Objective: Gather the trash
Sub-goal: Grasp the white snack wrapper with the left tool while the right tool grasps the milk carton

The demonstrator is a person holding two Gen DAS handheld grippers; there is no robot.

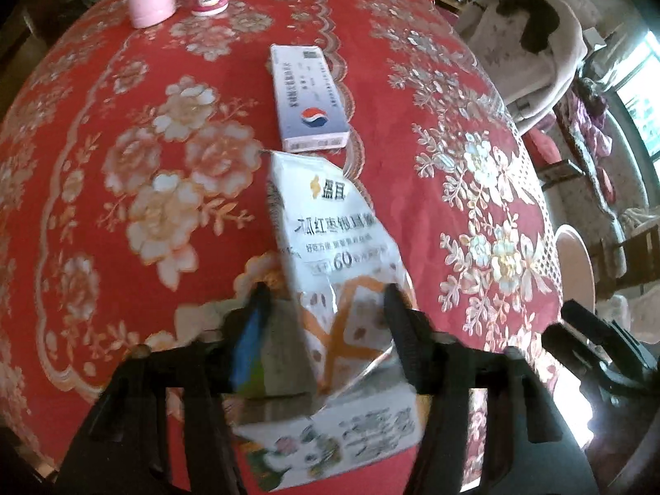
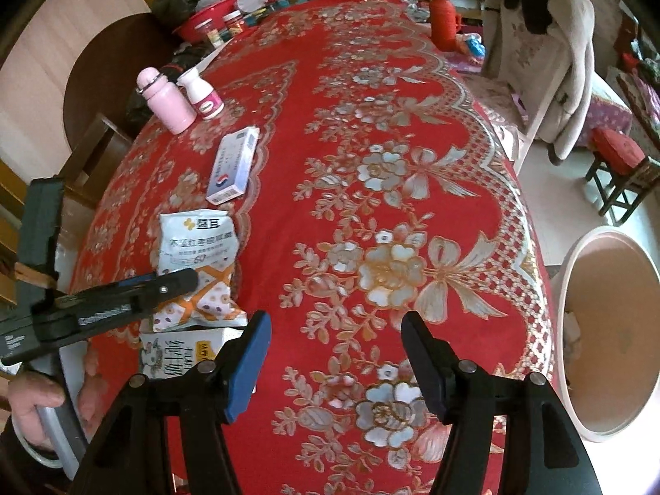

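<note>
A white snack bag with orange print lies on the red flowered tablecloth; it also shows in the right wrist view. My left gripper is open, its fingers on either side of the bag's near end. Below it lies a milk carton, also seen in the right wrist view. A white and blue medicine box lies beyond the bag. My right gripper is open and empty above the tablecloth. The left gripper shows at the left of the right wrist view.
A pink bottle and a white bottle with a pink label stand at the table's far left. A pink bin stands on the floor to the table's right. A chair with a beige coat stands beyond.
</note>
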